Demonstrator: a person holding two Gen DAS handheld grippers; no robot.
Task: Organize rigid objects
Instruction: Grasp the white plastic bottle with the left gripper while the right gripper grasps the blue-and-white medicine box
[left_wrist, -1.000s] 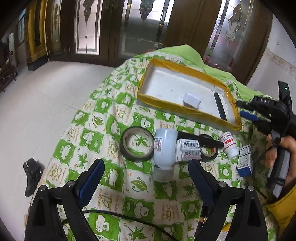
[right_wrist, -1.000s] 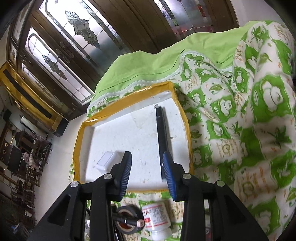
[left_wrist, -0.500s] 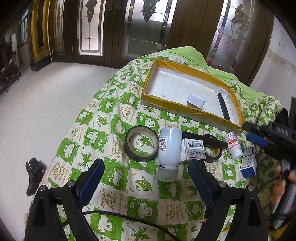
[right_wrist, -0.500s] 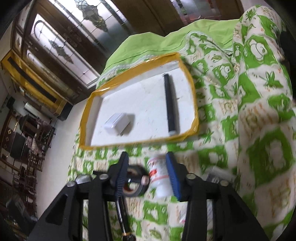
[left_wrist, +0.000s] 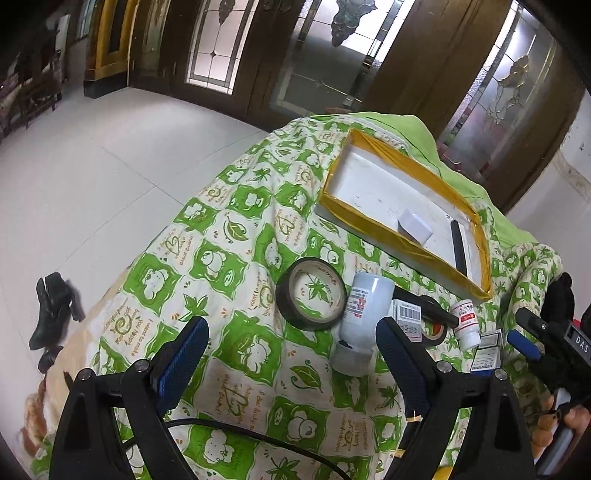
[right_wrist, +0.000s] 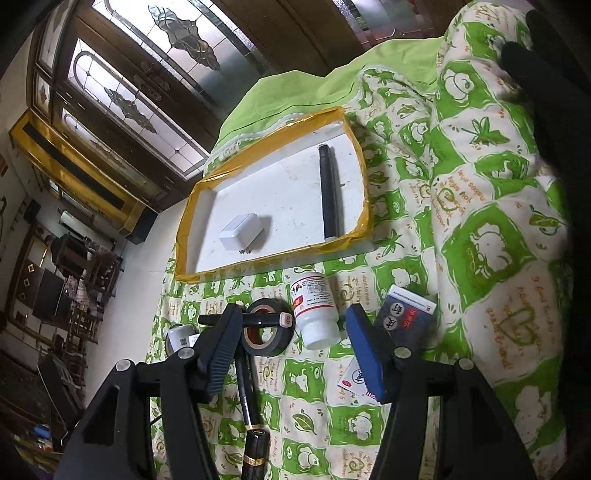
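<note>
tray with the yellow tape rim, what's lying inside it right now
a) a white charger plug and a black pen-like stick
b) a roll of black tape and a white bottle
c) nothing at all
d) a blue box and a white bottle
a: inside the tray lie a white charger plug and a black stick; the small white bottle, tape roll and blue box are outside it on the quilt.

Green-and-white leaf-patterned cloth (right_wrist: 480, 229), yellow-taped white tray (right_wrist: 273, 122), white charger (right_wrist: 240, 232), black tape roll (left_wrist: 310, 293)
</note>
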